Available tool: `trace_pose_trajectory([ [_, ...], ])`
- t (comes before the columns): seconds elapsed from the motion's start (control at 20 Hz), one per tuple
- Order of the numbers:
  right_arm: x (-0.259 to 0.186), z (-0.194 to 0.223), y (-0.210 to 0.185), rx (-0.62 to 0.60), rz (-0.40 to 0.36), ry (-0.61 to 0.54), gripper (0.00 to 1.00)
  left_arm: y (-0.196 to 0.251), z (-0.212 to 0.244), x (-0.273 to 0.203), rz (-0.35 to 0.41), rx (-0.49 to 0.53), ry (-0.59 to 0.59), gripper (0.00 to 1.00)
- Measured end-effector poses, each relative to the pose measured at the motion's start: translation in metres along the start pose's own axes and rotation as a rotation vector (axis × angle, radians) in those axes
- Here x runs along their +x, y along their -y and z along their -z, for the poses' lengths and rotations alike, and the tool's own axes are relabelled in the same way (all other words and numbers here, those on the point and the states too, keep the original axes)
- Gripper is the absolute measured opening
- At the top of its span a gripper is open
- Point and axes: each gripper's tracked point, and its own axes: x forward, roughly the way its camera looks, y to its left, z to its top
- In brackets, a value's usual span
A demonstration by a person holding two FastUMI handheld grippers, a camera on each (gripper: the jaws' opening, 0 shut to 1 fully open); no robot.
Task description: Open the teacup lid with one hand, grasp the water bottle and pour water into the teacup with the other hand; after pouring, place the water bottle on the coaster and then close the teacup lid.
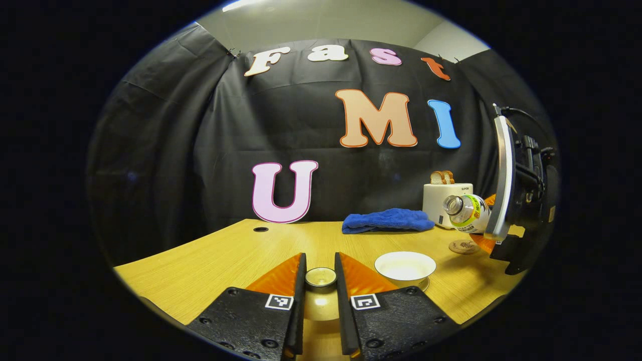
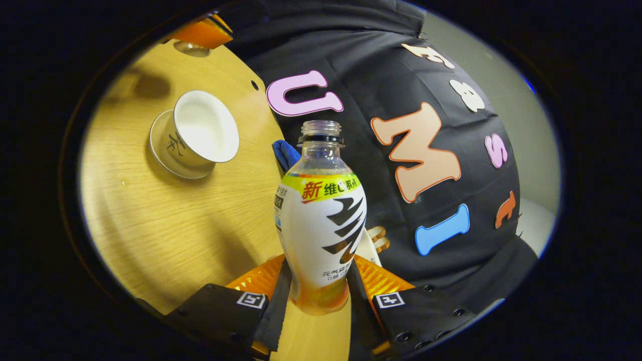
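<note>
Wood-grain table [image 1: 210, 271] carries a round white cup [image 1: 405, 266], uncovered on its saucer, with bare wood all around it; a blue cloth [image 1: 387, 220], a toaster [image 1: 446, 200] and a coaster [image 1: 464, 246] sit farther back. Left gripper [image 1: 321, 281] clasps the small round lid [image 1: 321, 277] between its 2 fingers. Right gripper [image 2: 321, 286] clamps the capless plastic bottle [image 2: 321, 220], tilted mouth-first toward the cup.

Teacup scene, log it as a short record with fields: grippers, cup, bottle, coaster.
left gripper: shut on the teacup lid, lifted off the cup
right gripper: shut on the water bottle, uncapped, tilted
teacup: open, on its saucer, on the wooden table
coaster: bare, behind the cup
</note>
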Motion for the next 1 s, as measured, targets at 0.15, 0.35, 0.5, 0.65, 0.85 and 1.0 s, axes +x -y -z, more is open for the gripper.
trace_pose_trajectory([
  [0.15,0.003,-0.008,0.008,-0.117,0.045,0.012,0.64,-0.001,0.0,0.0,-0.003,0.0,-0.001,0.27],
  [0.35,0.002,-0.015,0.012,-0.279,0.109,0.04,0.64,-0.001,0.0,0.0,-0.005,-0.001,0.0,0.27],
  [0.5,0.003,-0.018,0.009,-0.338,0.121,0.048,0.64,-0.001,0.001,0.001,-0.007,-0.001,-0.001,0.27],
  [0.65,0.001,-0.019,0.012,-0.408,0.167,0.053,0.64,-0.002,0.0,0.0,-0.008,-0.001,-0.001,0.27],
  [0.85,0.001,-0.025,0.016,-0.457,0.203,0.07,0.65,-0.002,0.001,0.0,-0.008,-0.001,-0.001,0.27],
  [1.0,0.001,-0.028,0.019,-0.493,0.238,0.084,0.64,-0.002,0.001,0.001,-0.009,-0.001,0.0,0.27],
])
